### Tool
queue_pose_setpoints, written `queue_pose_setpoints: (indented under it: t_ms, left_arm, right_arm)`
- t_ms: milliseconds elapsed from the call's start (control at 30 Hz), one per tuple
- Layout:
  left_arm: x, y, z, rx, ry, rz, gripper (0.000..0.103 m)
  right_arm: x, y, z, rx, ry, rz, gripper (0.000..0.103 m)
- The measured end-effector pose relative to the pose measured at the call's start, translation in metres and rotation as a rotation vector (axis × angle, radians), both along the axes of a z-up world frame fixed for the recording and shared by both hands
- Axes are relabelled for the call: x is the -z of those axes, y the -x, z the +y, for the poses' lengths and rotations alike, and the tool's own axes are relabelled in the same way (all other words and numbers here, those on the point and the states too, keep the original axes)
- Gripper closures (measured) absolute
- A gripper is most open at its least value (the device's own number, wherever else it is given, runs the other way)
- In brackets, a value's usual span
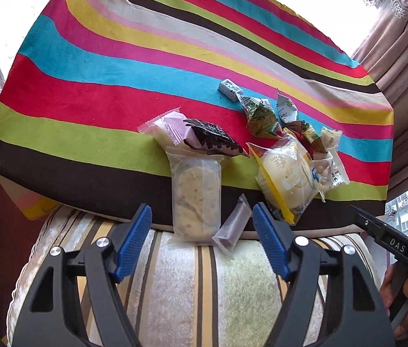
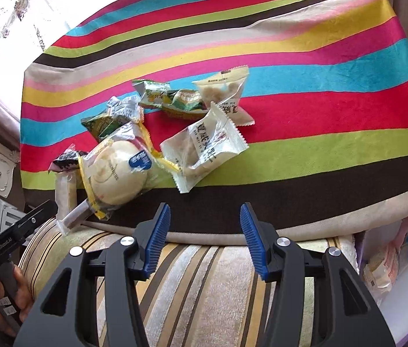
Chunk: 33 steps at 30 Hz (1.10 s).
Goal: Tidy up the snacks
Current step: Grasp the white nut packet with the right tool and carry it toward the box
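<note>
I hold my left gripper and right gripper open and empty above snack packets on a striped cloth.

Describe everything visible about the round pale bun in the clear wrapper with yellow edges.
The round pale bun in its clear wrapper is a smooth, cream-coloured dome, sealed in crinkled transparent plastic with yellow strips along the seams and a blue oval label. It lies flat on the striped cloth, across the green and dark brown stripes near the front edge. A white printed snack packet overlaps its right side and green packets crowd behind. Neither gripper touches it.
</note>
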State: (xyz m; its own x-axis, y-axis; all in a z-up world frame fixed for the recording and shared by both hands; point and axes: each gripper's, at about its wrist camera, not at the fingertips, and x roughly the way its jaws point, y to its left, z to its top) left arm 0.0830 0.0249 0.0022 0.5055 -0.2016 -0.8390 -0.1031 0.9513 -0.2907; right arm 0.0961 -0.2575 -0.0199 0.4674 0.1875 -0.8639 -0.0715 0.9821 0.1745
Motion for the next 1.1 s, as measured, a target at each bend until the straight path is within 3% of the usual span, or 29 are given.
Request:
queue_pose_setpoints:
  t_ms: [167, 300, 600, 833, 900, 933, 1033, 1100]
  left_arm:
    - [0.007, -0.013, 0.002, -0.014, -0.013, 0.020, 0.031]
    - [0.012, -0.020, 0.001, -0.015, -0.023, 0.034, 0.033]
    - [0.018, -0.027, -0.003, -0.001, -0.039, 0.046, 0.039]
    - [0.020, -0.030, -0.007, 0.005, -0.059, 0.046, 0.050]
    - [0.020, -0.032, -0.009, 0.007, -0.064, 0.046, 0.059]
    - [0.020, -0.032, -0.009, 0.006, -0.068, 0.046, 0.063]
    - [0.020, -0.033, -0.010, 0.011, -0.068, 0.040, 0.064]
    - [0.020, -0.034, -0.010, 0.010, -0.063, 0.031, 0.065]
  right_arm:
    - [-0.002, -0.018, 0.005, 0.025, 0.090, -0.045, 0.030]
    - [0.002, -0.033, 0.010, 0.021, 0.076, -0.035, 0.022]
    - [0.012, -0.059, 0.006, 0.197, -0.043, 0.029, 0.021]
    - [0.023, -0.069, 0.020, 0.218, -0.019, 0.044, 0.023]
    - [0.027, -0.072, 0.021, 0.214, -0.022, 0.057, 0.038]
    - [0.028, -0.071, 0.021, 0.214, -0.013, 0.052, 0.039]
    - [0.029, -0.069, 0.021, 0.214, 0.000, 0.045, 0.045]
    - [0.029, -0.068, 0.018, 0.224, -0.009, 0.037, 0.061]
